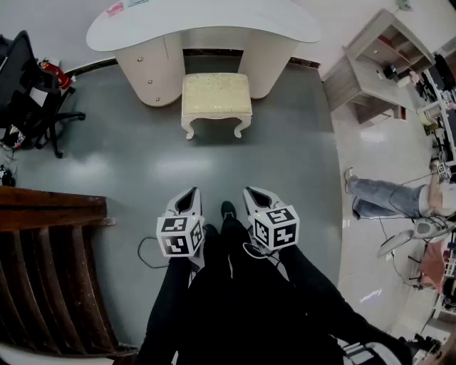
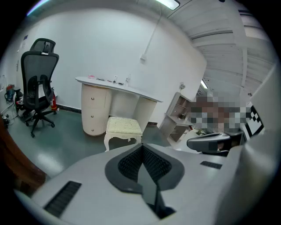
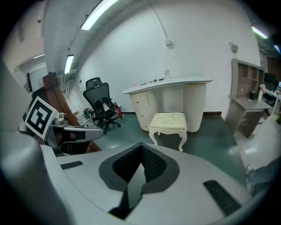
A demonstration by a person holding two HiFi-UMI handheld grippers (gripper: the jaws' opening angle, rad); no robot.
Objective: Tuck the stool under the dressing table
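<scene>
Nearest: left gripper (image 1: 188, 194) and right gripper (image 1: 256, 192) held side by side close to the person's legs, fingers (image 2: 155, 165) clenched together on both, nothing between them. Bare grey floor (image 1: 214, 171) lies between grippers and target; well apart, no contact yet. Stool (image 1: 216, 96) stands upright on its four curved legs at the mouth of the kneehole of the dressing table (image 1: 214, 21), between the two pedestals, most of the seat out in front of the tabletop edge. Seat is oblong: long axis runs left to right, parallel to the tabletop front; one long side faces the person. Judgement: step in hand is the approach. Best to meet that near long side with both grippers spread evenly either side of centre, low on the seat frame, and push straight along the short axis so the stool does not yaw into a pedestal.
</scene>
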